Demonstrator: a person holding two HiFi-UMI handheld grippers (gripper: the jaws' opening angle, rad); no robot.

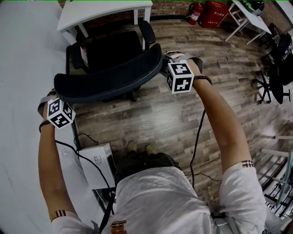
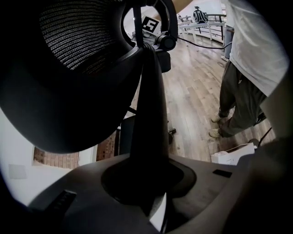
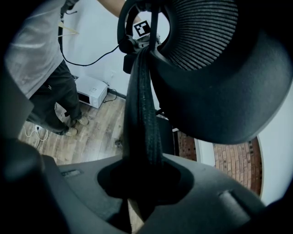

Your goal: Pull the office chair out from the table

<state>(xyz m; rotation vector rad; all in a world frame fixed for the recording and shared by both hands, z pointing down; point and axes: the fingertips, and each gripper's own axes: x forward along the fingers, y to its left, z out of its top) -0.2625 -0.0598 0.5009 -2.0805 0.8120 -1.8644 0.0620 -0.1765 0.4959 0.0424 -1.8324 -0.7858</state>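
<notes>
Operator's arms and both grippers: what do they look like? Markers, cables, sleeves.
The left gripper and right gripper have grey moulded bodies. Each carries a white cube with black square markers, left and right. There is a dark wristband, and a black cable trails along the right arm. The short white sleeves have striped cuffs.

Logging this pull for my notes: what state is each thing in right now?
Office chair: upright, backrest held at both ends.
Left gripper: shut on the backrest's edge.
Right gripper: shut on the backrest's edge.
Table: standing, chair just in front.
Fire extinguisher: upright by the wall.
</notes>
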